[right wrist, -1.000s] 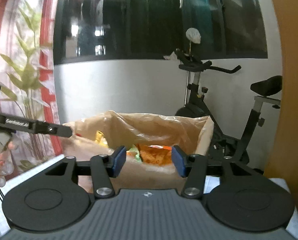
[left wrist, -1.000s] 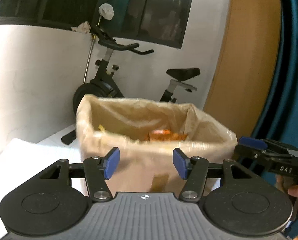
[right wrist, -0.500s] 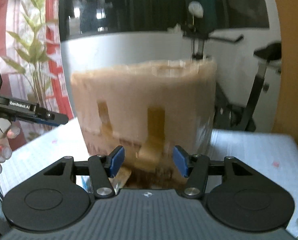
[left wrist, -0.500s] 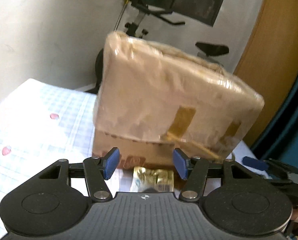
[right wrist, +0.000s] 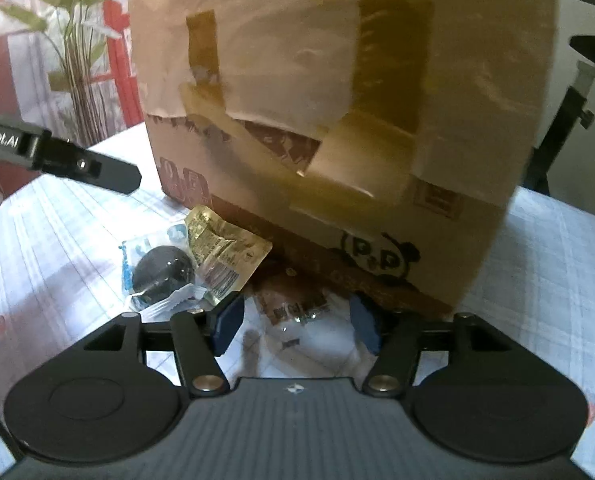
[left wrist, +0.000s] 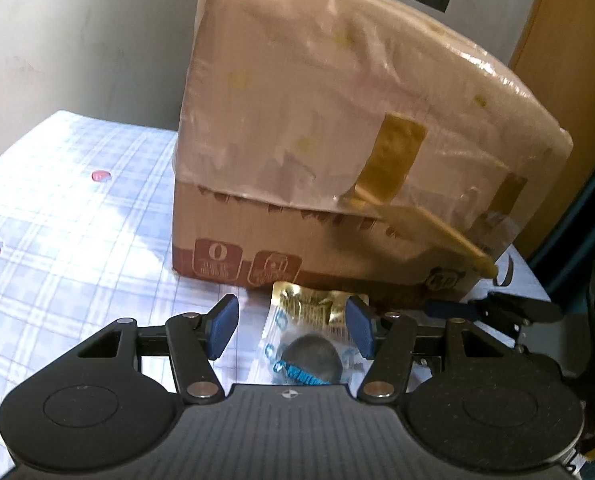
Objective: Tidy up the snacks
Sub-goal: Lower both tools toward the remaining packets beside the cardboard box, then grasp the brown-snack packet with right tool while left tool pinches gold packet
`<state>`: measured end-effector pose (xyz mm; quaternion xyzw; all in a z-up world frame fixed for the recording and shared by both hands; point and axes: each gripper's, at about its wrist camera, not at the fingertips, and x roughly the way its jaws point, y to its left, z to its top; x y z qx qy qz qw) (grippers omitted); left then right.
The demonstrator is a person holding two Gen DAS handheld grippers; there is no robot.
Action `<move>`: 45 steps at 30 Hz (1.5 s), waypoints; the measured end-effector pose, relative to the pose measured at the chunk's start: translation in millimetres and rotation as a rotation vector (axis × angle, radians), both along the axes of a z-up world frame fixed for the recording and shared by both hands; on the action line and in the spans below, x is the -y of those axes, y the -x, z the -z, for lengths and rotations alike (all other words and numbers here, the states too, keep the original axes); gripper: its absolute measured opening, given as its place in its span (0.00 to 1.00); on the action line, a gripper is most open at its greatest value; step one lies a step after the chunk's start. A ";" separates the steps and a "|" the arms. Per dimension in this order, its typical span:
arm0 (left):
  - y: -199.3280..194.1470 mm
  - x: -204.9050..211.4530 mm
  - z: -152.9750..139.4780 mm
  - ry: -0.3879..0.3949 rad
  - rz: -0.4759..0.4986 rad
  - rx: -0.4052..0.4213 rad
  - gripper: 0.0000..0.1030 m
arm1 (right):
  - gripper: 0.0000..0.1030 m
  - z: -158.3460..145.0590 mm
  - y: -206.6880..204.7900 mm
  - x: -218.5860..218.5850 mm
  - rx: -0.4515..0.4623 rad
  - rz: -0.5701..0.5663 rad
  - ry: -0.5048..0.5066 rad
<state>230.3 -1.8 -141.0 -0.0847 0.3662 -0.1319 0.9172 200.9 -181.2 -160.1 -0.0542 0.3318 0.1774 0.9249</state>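
Two snack packets lie on the checked cloth [left wrist: 77,216] in front of me, at the foot of a cardboard box [left wrist: 337,248] whose upper part is wrapped in pale plastic with strips of tape. My left gripper [left wrist: 293,326] is low over the first: a clear packet [left wrist: 309,352] with a dark round sweet inside and blue print, overlapped by a gold wrapper [left wrist: 309,304] that touches the base of the box. The blue pads stand apart on either side of the packet, with a clear gap at the left pad, so they hold nothing. My right gripper [right wrist: 293,320] sits just to the right of that, over a clear bag [right wrist: 297,312] with brown contents tucked against the box. Its jaws have just been opening, and they now stand wide around the bag without pressing it. From the right camera, the dark sweet and gold wrapper lie to the left of the left pad, near the tip of my other tool.
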 end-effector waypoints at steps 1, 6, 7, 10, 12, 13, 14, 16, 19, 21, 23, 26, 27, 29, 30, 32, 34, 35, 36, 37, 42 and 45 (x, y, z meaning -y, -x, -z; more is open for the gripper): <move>-0.1 0.1 2.1 0.000 0.000 -0.003 0.60 | 0.61 1.5 -3.2 -0.5 -0.007 0.002 0.000; -0.6 -0.7 9.0 0.001 0.001 -0.017 0.60 | 0.62 8.4 -10.3 -5.7 -0.037 -0.035 0.033; -1.4 -0.6 10.8 0.001 0.001 -0.019 0.60 | 0.62 9.0 -10.2 -7.2 -0.032 -0.038 0.039; -2.3 -1.9 15.4 0.004 -0.002 -0.027 0.60 | 0.61 9.6 -11.7 -8.2 -0.034 -0.021 0.031; -1.6 -2.8 16.2 0.003 -0.003 -0.029 0.60 | 0.52 9.0 -11.5 -8.5 -0.036 -0.011 0.030; 2.8 -3.3 12.9 0.003 -0.003 -0.028 0.60 | 0.51 8.6 -12.3 -9.2 -0.040 -0.005 0.029; 4.0 -3.8 12.8 0.004 -0.004 -0.027 0.60 | 0.49 8.1 -12.5 -9.9 -0.044 -0.001 0.028; 7.5 -5.5 11.3 0.005 -0.006 -0.028 0.60 | 0.48 8.0 -10.7 -11.2 -0.050 -0.001 0.025; 10.8 -7.8 12.2 0.006 -0.014 -0.034 0.60 | 0.48 7.9 -1.1 -11.8 -0.055 0.001 0.019; 12.9 -9.0 13.4 0.006 -0.015 -0.039 0.60 | 0.48 8.3 8.4 -11.0 -0.055 0.011 0.009; 14.9 -9.1 14.3 0.006 -0.013 -0.043 0.60 | 0.48 8.7 19.2 -10.5 -0.055 0.026 0.004; 18.4 -8.3 14.7 0.007 -0.004 -0.047 0.60 | 0.48 8.8 37.0 -10.0 -0.057 0.069 0.000; 19.8 -7.9 15.0 0.007 -0.001 -0.048 0.60 | 0.48 8.0 41.7 -10.6 -0.062 0.080 -0.003; 22.1 -7.5 14.9 0.010 0.003 -0.052 0.60 | 0.49 6.6 49.5 -12.6 -0.069 0.086 -0.003; 23.1 -7.4 14.6 0.012 0.004 -0.054 0.60 | 0.52 6.1 51.6 -14.6 -0.071 0.068 0.006; 25.1 -7.0 14.0 0.014 0.006 -0.056 0.60 | 0.59 5.5 52.2 -19.8 -0.074 0.011 0.041; 26.6 -6.8 13.1 0.016 0.007 -0.055 0.60 | 0.60 3.5 48.9 -21.7 -0.072 -0.014 0.058; 27.5 -6.8 12.3 0.018 0.006 -0.054 0.60 | 0.60 3.9 47.6 -19.8 -0.070 -0.008 0.057; 28.0 -6.9 11.8 0.020 0.005 -0.054 0.60 | 0.60 3.4 43.8 -18.3 -0.071 0.001 0.047; 28.2 -6.9 11.7 0.020 0.005 -0.055 0.60 | 0.60 3.7 39.8 -15.9 -0.076 0.005 0.032; 23.8 -1.2 8.9 0.022 0.045 -0.059 0.60 | 0.55 9.7 35.7 -13.7 -0.039 0.002 0.018; 16.1 9.2 7.4 -0.010 0.083 -0.055 0.60 | 0.47 14.0 43.5 -11.1 0.012 0.004 0.009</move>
